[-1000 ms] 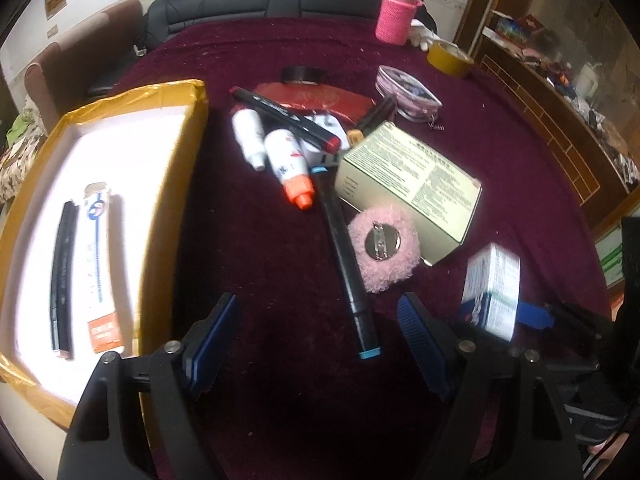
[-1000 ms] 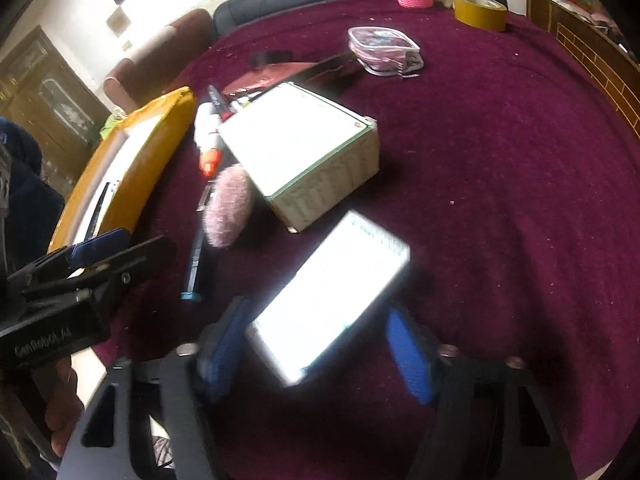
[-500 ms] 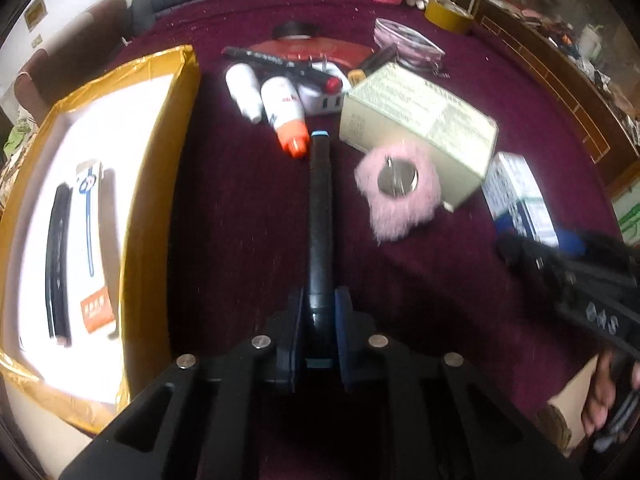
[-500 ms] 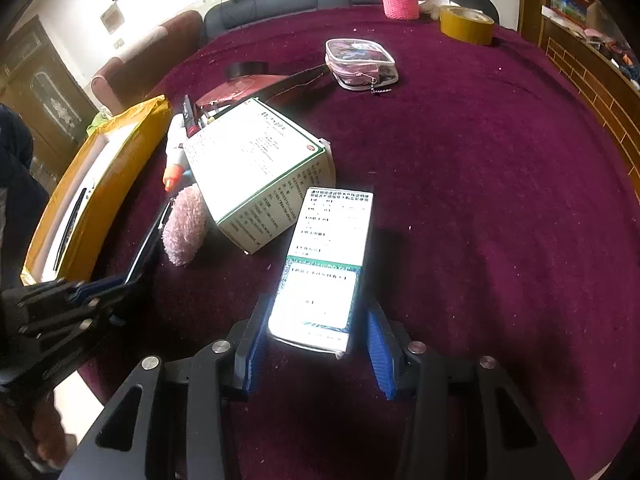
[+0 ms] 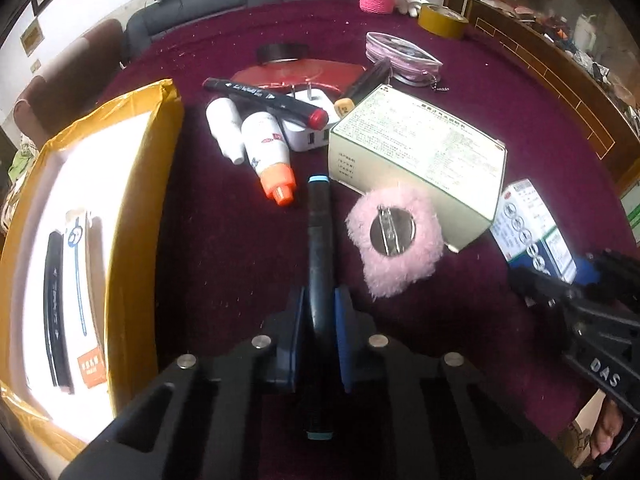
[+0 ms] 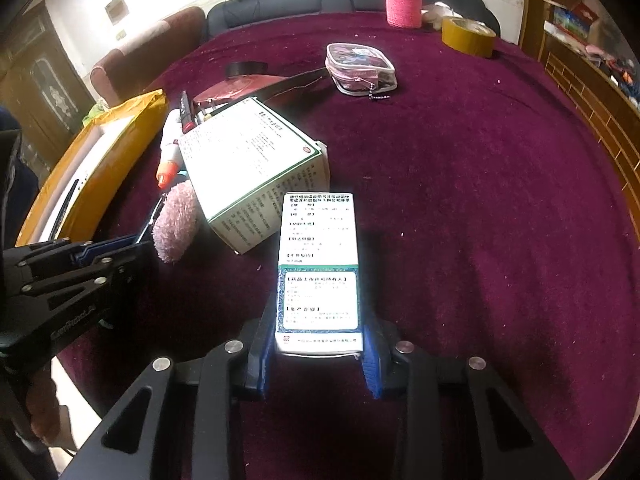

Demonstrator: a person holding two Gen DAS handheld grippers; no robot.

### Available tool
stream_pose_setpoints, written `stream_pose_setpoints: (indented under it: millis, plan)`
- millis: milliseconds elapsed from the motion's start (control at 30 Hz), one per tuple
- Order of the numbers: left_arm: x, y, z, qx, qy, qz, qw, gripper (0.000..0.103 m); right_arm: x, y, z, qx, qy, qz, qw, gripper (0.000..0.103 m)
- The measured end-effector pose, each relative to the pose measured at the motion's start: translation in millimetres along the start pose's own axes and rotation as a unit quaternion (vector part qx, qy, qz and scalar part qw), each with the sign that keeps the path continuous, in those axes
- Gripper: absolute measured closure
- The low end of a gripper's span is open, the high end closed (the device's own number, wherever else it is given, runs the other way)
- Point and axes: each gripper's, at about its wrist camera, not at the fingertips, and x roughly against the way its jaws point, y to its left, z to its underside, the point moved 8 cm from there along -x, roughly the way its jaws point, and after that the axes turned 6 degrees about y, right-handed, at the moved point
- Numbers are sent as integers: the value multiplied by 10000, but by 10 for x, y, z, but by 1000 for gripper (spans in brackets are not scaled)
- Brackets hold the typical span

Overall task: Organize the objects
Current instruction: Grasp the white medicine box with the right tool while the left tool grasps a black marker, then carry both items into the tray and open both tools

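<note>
My left gripper (image 5: 320, 316) is shut on a black marker (image 5: 320, 232) with blue ends, which points away along the fingers over the maroon tablecloth (image 5: 224, 248). It also shows at the left of the right wrist view, left gripper (image 6: 104, 250). My right gripper (image 6: 319, 354) has its jaws closing on a small white and teal medicine box (image 6: 318, 264), with the blue pads against the two long sides of its near end. The same small box (image 5: 528, 224) appears at the right of the left wrist view.
A yellow-wrapped open box (image 5: 132, 184) lies at the left with a black strip and a tube carton inside. A large green-edged carton (image 5: 416, 148), pink fluffy brooch (image 5: 396, 240), two white bottles (image 5: 268, 140), a red-capped marker (image 5: 264, 98) and a charger (image 5: 308, 132) crowd the middle. A clear pouch (image 6: 360, 66) and tape roll (image 6: 468, 36) lie farther back.
The left jaws closed onto the black marker, which now lies in line with the fingers. The right jaws narrowed from loosely around the small box to touching its sides.
</note>
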Motion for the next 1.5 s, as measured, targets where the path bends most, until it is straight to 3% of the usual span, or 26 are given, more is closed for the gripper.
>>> stream_pose_setpoints:
  millis: [67, 167, 233, 400, 533, 700, 900, 1133, 1300, 1500]
  plan:
    - [41, 2, 94, -4, 28, 68, 10000, 89, 2, -3, -7, -53, -9, -14, 10000, 65]
    - [183, 45, 248, 265, -10, 638, 9976, 89, 80, 16, 7, -273, -28, -382, 9989, 65]
    - [323, 135, 299, 496, -152, 961, 9940, 89, 166, 40, -7, -298, -162, -376, 9987, 65]
    - [727, 357, 273, 871, -668, 1295, 9855, 89, 526, 216, -148, -259, -684, -544, 9958, 65]
    - [966, 538, 168, 956, -1019, 1182, 9831, 89, 642, 626, -328, 143, -891, -937, 9915, 65]
    - [1102, 1112, 137, 1429, -1168, 818, 9794, 89, 456, 1310, -581, 645, -617, -1644, 9823, 65]
    - [921, 2000, 110, 2008, -923, 198, 9751, 89, 112, 2145, -892, 1177, -261, -1926, 9738, 65]
    - [500, 2479, 57, 2162, -396, -22, 9755, 89, -451, 2678, -1271, 1397, 71, -1474, 9791, 64]
    - [382, 2544, 125, 2192, -234, -81, 9754, 89, -794, 2743, -1463, 1444, 229, -1097, 9831, 64]
    - [285, 2604, 192, 2427, -167, -42, 9700, 84, -800, 2777, -1498, 1551, 133, -851, 9841, 62]
